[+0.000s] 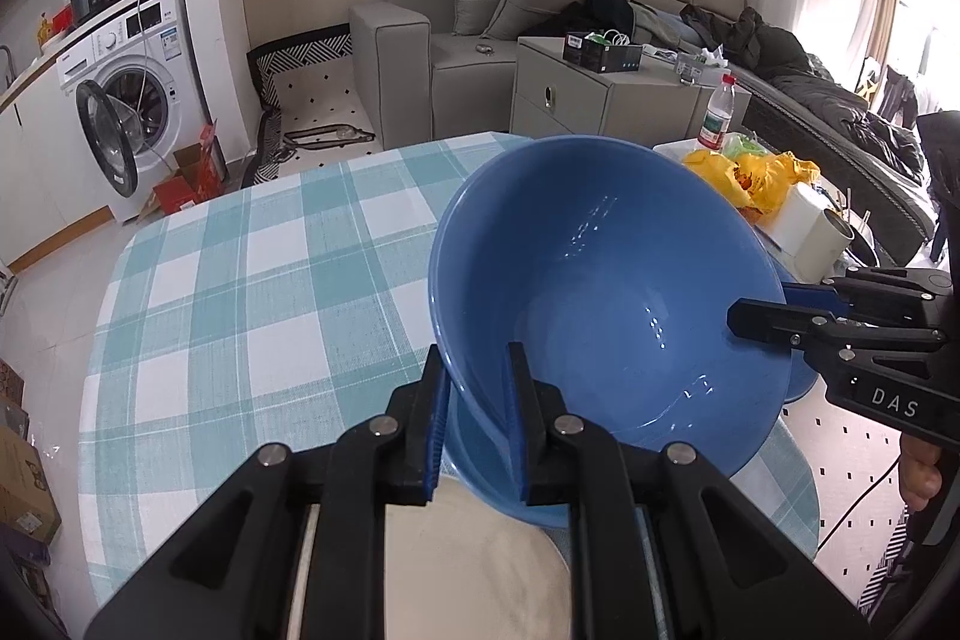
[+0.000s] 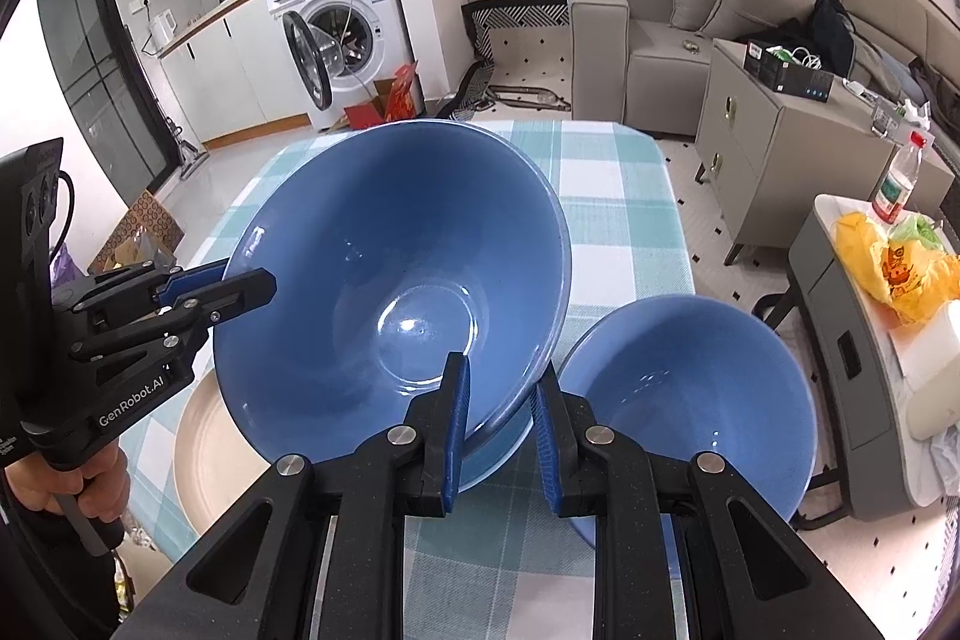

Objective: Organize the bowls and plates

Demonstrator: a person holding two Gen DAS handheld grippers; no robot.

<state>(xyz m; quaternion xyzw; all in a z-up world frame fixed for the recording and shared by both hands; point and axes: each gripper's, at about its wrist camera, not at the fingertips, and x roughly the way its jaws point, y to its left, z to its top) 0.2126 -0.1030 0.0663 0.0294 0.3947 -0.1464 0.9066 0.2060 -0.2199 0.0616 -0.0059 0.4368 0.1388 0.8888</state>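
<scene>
A large blue bowl (image 1: 606,292) is held tilted above the checked table, gripped on opposite rims by both grippers. My left gripper (image 1: 477,400) is shut on its near rim in the left wrist view; it enters the right wrist view from the left (image 2: 240,289). My right gripper (image 2: 498,400) is shut on the bowl's rim (image 2: 390,280); it enters the left wrist view from the right (image 1: 756,319). A second blue bowl (image 2: 690,400) sits on the table at the right. A beige plate (image 2: 204,460) lies under the held bowl, also in the left wrist view (image 1: 474,568).
The table has a teal and white checked cloth (image 1: 240,280). A side stand to the right holds a yellow bag (image 2: 900,274), a water bottle (image 2: 900,178) and a white container (image 1: 810,232). A grey sofa and cabinet stand behind, a washing machine (image 2: 342,28) at far left.
</scene>
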